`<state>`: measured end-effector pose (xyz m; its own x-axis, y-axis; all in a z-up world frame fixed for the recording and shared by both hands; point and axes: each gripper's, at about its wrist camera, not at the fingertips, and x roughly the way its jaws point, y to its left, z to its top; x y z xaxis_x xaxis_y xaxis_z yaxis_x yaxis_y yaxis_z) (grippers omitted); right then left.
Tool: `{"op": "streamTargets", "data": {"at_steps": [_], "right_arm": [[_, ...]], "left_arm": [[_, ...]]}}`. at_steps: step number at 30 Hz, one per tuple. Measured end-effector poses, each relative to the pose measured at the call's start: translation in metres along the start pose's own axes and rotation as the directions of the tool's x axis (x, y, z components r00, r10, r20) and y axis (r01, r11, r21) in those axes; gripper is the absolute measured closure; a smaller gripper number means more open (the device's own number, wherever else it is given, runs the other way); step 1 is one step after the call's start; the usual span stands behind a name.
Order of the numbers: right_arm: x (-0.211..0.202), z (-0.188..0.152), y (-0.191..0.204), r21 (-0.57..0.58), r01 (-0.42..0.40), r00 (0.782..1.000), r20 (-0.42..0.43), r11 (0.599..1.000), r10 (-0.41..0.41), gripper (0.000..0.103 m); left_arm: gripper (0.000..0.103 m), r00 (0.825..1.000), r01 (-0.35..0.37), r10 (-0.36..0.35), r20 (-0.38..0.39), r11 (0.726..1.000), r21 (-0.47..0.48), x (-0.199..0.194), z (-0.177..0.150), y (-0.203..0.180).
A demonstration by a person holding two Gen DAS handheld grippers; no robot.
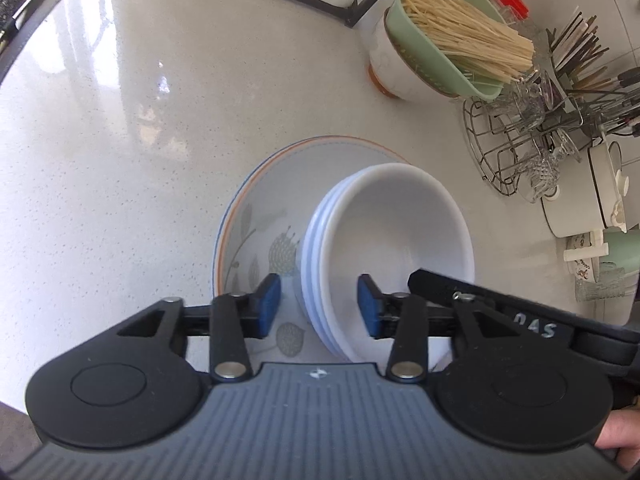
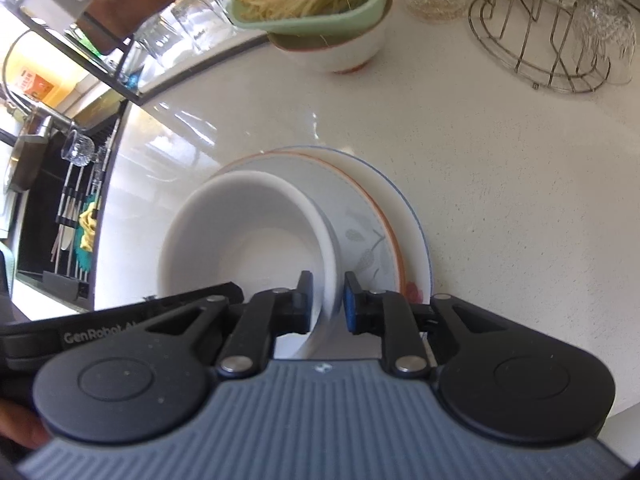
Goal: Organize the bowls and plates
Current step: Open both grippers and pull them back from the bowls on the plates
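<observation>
- Sitting on stacked floral plates (image 1: 256, 216) on the speckled bench (image 1: 120, 140), I see a nested stack of white bowls (image 1: 384, 232).
- My left hand-held gripper (image 1: 319, 306) straddles the stack's rim, pads wide, not touching.
- My right hand-held gripper (image 2: 327, 300) is narrowed around the rim; contact unclear.
- Beyond stand a green strainer of noodles (image 1: 440, 32) and a wire rack (image 1: 516, 148).

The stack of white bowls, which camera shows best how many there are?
Left wrist. The bowls show their outer side there, with about three stacked rims visible, sitting on the plates. The right wrist view looks into the top bowl, so the lower ones are hidden; the right gripper straddles its rim.
</observation>
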<state>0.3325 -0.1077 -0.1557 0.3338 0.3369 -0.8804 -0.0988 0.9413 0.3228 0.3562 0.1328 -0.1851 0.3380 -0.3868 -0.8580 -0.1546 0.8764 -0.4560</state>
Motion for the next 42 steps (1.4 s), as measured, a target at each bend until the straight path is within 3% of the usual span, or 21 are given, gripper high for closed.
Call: {"op": "streamTargets", "data": {"at_steps": [1, 13, 18, 32, 42], "right_arm": [[-0.004, 0.0, 0.0, 0.0, -0.001, 1.0, 0.018, 1.0, 0.001, 0.06], [-0.068, -0.014, 0.004, -0.043, -0.057, 0.985, 0.162, 0.997, 0.064, 0.061], [-0.103, -0.025, 0.012, -0.09, -0.081, 0.973, 0.21, 0.993, 0.098, 0.061], [-0.213, -0.096, -0.006, -0.18, -0.117, 0.9, 0.396, 0.977, 0.181, 0.06], [-0.247, -0.154, -0.023, -0.206, -0.101, 0.861, 0.472, 0.973, 0.19, 0.06]], "left_arm": [[0.05, 1.0, -0.009, 0.009, 0.012, 1.0, 0.002, -0.003, -0.002, -0.001], [0.05, 0.986, -0.043, 0.041, 0.16, 0.999, 0.01, -0.084, -0.032, -0.031], [0.05, 0.971, -0.065, 0.06, 0.234, 0.998, 0.018, -0.124, -0.058, -0.046], [0.05, 0.912, -0.093, 0.051, 0.406, 0.992, 0.083, -0.21, -0.16, -0.094], [0.05, 0.895, -0.107, 0.042, 0.444, 0.987, 0.122, -0.228, -0.223, -0.116]]}}
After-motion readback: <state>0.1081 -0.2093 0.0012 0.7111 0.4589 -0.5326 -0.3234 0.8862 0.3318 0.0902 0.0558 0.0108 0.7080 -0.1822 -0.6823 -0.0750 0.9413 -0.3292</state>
